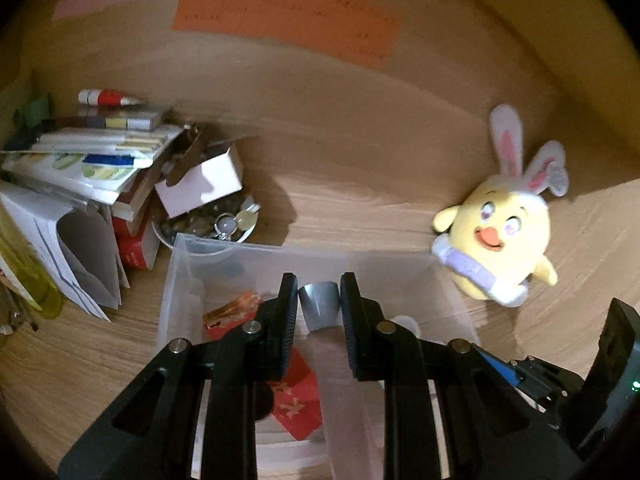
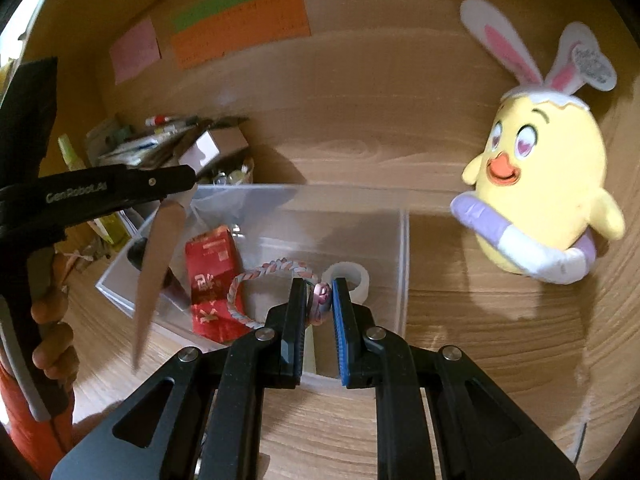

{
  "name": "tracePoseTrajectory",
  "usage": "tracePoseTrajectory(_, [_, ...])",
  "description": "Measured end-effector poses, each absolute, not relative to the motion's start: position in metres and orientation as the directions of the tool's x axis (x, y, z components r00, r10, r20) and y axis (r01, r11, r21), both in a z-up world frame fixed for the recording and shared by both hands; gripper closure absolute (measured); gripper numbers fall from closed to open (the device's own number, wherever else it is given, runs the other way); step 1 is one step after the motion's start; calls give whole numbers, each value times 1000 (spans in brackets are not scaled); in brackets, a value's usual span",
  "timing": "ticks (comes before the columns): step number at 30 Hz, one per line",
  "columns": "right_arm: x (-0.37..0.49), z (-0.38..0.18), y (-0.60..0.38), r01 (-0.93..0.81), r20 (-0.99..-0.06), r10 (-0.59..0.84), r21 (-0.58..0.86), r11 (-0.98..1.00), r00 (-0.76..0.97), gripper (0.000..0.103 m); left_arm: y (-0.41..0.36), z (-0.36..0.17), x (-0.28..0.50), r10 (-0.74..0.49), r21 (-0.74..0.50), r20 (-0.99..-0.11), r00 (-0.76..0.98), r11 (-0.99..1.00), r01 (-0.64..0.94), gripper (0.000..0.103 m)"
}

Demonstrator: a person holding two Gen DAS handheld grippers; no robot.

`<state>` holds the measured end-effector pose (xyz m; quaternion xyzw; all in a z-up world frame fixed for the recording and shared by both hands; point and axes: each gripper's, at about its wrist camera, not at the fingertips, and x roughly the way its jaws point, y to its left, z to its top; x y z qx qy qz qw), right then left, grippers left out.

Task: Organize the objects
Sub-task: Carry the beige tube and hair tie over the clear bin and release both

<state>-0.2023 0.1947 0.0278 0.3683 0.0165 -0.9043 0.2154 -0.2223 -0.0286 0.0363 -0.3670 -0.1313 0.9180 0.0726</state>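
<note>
Left gripper grasps a grey tube; right gripper clenches a bracelet above the bin.

We look down along each gripper's fingers, close above the clear bin. Both views share bin, plush chick and the wood back wall.

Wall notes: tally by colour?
pink note: 1
green note: 1
orange note: 1
Total: 3
</note>
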Motion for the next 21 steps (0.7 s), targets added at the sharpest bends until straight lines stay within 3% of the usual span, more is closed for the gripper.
tracePoseTrajectory(6, [-211,18,188,407,-699,-366,117,-906,-614,91,-28,23,-236,244,-295,-698,-673,-955,-39,82])
tracePoseTrajectory(21, [-212,13,182,410,-728,-343,94,-907,-594,88,-3,36,-212,239,-222,-691,-682,-968,-113,82])
